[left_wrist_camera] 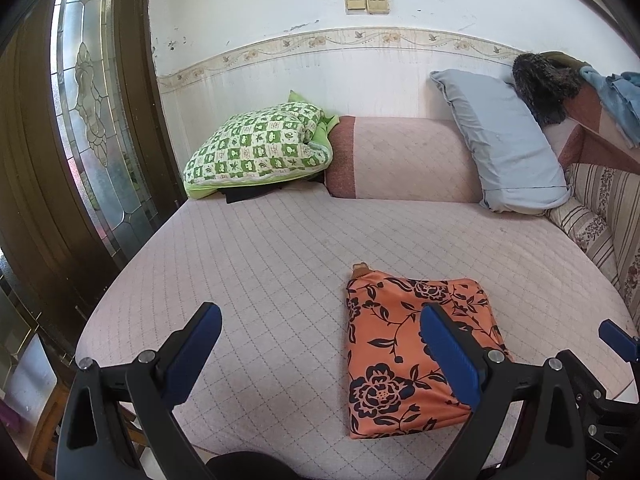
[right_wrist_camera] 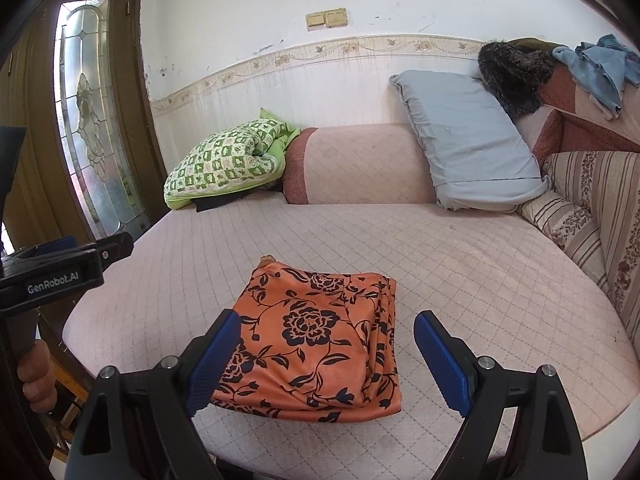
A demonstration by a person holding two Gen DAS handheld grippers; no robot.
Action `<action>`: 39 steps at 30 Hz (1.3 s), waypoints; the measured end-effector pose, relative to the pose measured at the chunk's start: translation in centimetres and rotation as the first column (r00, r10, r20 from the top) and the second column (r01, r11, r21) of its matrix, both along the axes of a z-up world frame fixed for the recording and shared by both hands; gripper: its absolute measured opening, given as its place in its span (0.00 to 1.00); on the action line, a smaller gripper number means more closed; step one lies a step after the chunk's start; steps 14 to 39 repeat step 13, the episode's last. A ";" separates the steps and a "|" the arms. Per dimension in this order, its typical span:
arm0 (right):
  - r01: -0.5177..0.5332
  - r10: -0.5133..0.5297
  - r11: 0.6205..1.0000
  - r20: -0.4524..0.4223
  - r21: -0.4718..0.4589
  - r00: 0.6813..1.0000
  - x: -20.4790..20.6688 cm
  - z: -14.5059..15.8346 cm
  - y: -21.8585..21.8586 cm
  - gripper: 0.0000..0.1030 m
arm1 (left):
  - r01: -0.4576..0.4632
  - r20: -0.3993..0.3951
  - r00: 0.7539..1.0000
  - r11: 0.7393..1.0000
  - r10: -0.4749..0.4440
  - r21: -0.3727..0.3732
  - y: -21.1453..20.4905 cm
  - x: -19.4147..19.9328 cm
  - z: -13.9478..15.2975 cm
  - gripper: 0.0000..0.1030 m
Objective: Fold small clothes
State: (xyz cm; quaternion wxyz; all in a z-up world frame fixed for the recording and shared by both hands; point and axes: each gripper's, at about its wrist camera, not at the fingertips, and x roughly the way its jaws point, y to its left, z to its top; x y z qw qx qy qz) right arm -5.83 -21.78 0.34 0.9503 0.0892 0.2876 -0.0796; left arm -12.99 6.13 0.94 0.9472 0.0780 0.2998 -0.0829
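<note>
Orange floral garment [right_wrist_camera: 316, 336] lies on the pink quilted bed [right_wrist_camera: 460, 280], near the front edge, folded into a compact, roughly rectangular packet. Stacked fold edges show along its right side in the right wrist view, several layers thick; a small tan tab pokes out at the far left corner.

Left gripper [left_wrist_camera: 320, 356]: fingers spread wide, nothing between them. The right-hand finger overlaps the packet in the left wrist view, but whether it touches the cloth cannot be told. Right gripper [right_wrist_camera: 328, 364]: fingers also wide apart, empty — the packet's near edge sits between them in the picture, with no pad pressing on it.

Step in hand, as judged: the folding of this piece looks finished or nearly so, with both grippers released and standing off just short of it. Next move likely calls for either a last flattening press on the bulging right edge, or a pinch through all layers at once to carry the packet aside without it springing open.

Orientation: long axis runs from the front edge of the bed toward the cushions [right_wrist_camera: 360, 164] at the back, skewed slightly. Layered open edges face right, smooth fold faces left.
</note>
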 end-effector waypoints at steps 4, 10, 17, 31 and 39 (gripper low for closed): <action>-0.012 0.012 1.000 -0.003 -0.005 1.000 0.4 0.1 0.4 0.88 | 0.004 -0.005 1.000 1.000 -0.004 -0.007 0.1 0.1 0.0 0.97; -0.023 0.022 1.000 -0.011 -0.001 1.000 0.8 -0.1 0.8 0.88 | 0.009 -0.006 1.000 1.000 -0.009 -0.025 0.1 0.2 0.0 0.97; -0.017 0.017 1.000 -0.015 0.002 1.000 1.2 0.0 0.8 0.88 | 0.005 -0.017 1.000 1.000 -0.005 -0.026 0.0 0.4 -0.2 0.97; -0.017 0.017 1.000 -0.015 0.002 1.000 1.2 0.0 0.8 0.88 | 0.005 -0.017 1.000 1.000 -0.005 -0.026 0.0 0.4 -0.2 0.97; -0.017 0.017 1.000 -0.015 0.002 1.000 1.2 0.0 0.8 0.88 | 0.005 -0.017 1.000 1.000 -0.005 -0.026 0.0 0.4 -0.2 0.97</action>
